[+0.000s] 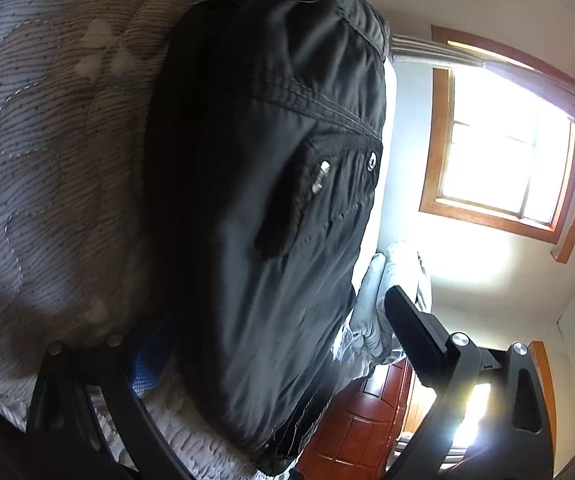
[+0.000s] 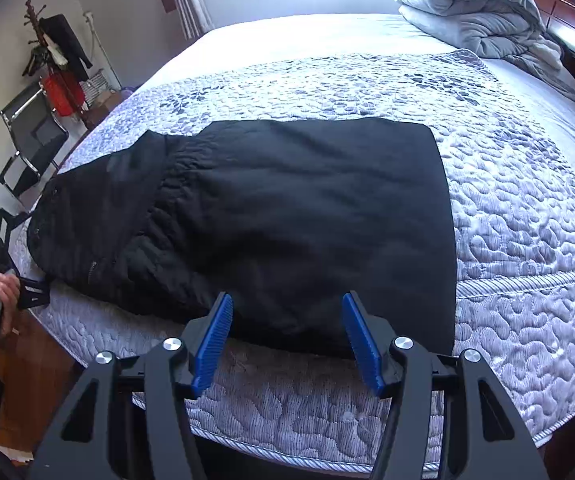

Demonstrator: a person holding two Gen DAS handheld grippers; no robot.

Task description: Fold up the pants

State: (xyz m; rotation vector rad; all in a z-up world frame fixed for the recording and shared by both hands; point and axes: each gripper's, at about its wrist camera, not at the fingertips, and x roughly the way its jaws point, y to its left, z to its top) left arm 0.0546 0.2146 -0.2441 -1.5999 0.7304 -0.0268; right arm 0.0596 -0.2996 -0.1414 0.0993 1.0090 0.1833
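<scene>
The bed carries the black pants, already doubled over; soft, limp, slick fabric, I judge; best taken at the thick waistband; my right tool stands apart, empty; my left tool straddles the waist end, grip unclear.

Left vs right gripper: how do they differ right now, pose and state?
The right gripper hovers over the near edge of the black pants, blue pads open, nothing between them. The left gripper is at the waistband end, jaws spread around bunched fabric, tilted sideways; whether it pinches can't be told. Both sit at the edge of the mattress.
</scene>
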